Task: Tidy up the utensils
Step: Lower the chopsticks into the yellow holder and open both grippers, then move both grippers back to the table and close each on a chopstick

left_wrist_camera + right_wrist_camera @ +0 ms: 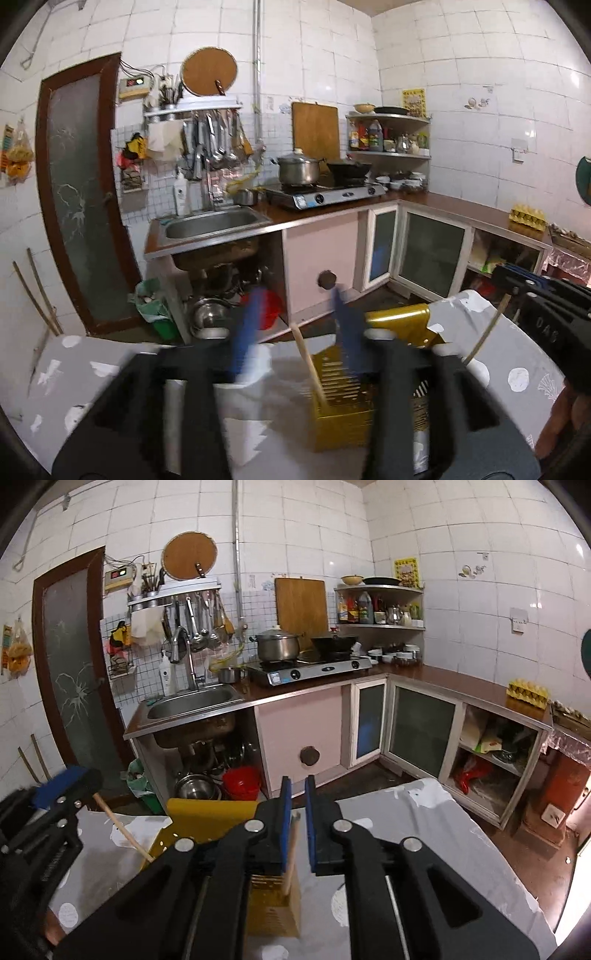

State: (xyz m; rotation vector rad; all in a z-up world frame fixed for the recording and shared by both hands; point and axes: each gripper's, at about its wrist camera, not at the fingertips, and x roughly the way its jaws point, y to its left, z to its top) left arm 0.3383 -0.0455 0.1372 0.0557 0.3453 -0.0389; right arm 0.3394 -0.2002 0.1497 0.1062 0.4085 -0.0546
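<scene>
Your right gripper (298, 819) stands part open, loose around the upright chopstick (291, 849) in the holder (275, 908); your left gripper (295, 339), wider, holds nothing.

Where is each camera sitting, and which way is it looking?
Left wrist view: sits on the left tongs, looking over the gold holder on the table toward the sink; the open blue fingers and the right tongs' black body at the right edge show.
Right wrist view: sits on the right tongs, facing the same way; its fingers flank a wooden stick, not pressing it, with the left tongs at the left edge.
Both share the sink, stove, holder and table.
</scene>
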